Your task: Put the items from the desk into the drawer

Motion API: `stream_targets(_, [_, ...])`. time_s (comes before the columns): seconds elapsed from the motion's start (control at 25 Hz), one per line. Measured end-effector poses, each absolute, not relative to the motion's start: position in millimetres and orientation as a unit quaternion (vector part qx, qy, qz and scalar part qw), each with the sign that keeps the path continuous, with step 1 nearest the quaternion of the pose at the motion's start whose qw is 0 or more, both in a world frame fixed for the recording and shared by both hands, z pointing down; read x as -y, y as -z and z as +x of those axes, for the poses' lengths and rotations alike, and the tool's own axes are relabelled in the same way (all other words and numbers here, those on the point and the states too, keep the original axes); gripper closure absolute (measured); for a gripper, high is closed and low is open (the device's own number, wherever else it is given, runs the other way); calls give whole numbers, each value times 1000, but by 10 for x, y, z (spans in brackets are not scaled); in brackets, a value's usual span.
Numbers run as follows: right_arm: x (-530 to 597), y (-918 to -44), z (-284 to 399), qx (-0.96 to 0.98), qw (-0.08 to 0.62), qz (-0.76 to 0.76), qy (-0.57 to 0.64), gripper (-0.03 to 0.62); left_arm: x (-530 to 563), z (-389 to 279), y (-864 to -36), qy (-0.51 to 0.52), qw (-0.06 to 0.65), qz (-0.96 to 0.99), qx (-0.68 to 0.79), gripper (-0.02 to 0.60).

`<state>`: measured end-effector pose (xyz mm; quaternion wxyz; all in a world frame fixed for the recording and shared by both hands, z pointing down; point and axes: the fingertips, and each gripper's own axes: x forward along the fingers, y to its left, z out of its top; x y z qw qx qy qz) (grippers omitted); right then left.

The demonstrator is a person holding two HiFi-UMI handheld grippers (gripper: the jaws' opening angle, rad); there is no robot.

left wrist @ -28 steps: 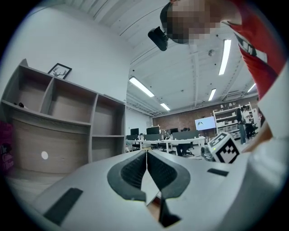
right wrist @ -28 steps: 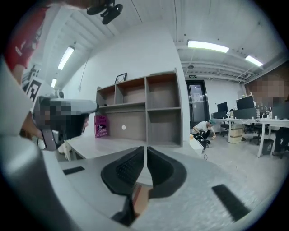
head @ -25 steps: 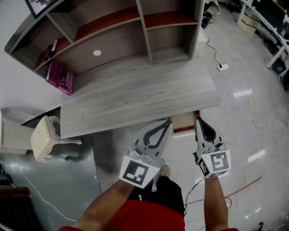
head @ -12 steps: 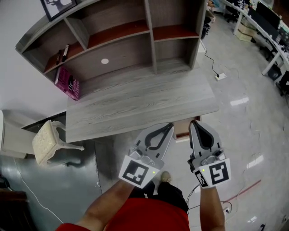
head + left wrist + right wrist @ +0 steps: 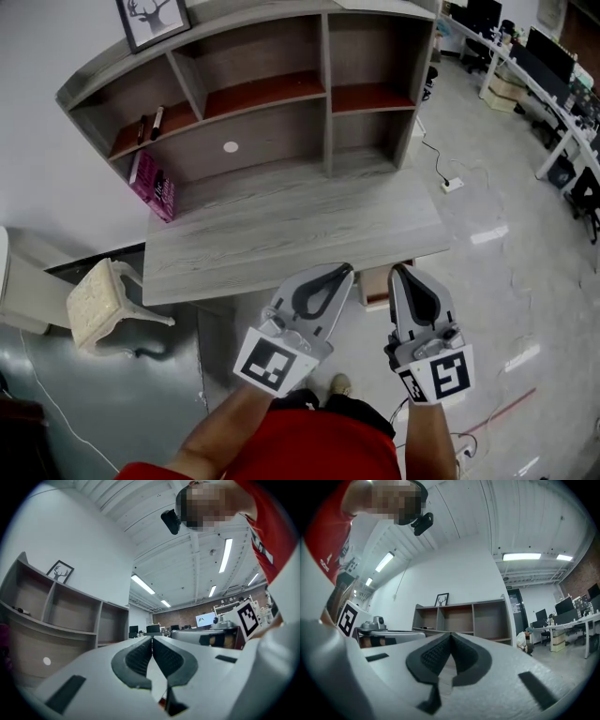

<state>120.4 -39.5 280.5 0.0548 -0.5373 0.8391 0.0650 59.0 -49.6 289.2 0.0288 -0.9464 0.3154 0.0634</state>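
The grey wooden desk [image 5: 281, 230] carries a shelf unit [image 5: 272, 84], and its top is bare apart from a pink book [image 5: 155, 186] leaning at the left end. A brown drawer [image 5: 375, 284] shows slightly open under the desk's front edge. My left gripper [image 5: 344, 271] and right gripper [image 5: 398, 272] hover side by side in front of that edge, on either side of the drawer. Both are shut with nothing held. The pads meet in the left gripper view [image 5: 151, 640] and in the right gripper view [image 5: 451, 635].
Two dark pens [image 5: 150, 123] lie on the left shelf and a white disc [image 5: 231, 146] is on the shelf's back panel. A framed picture [image 5: 150, 21] stands on top. A cream stool [image 5: 98, 298] is at the left, a power strip [image 5: 452, 185] on the floor at the right.
The view has tipped up, so the desk and shelves sit lower and show more fully. Both grippers stay shut and have shifted slightly, with the right one turning straighter toward the desk.
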Motion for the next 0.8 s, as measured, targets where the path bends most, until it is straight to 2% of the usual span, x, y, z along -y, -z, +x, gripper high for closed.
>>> stream_targets(0.8, [402,-2687,1070,-844,51,-530,-69,592,461,557,-2721,-80,38,-948,-306,572])
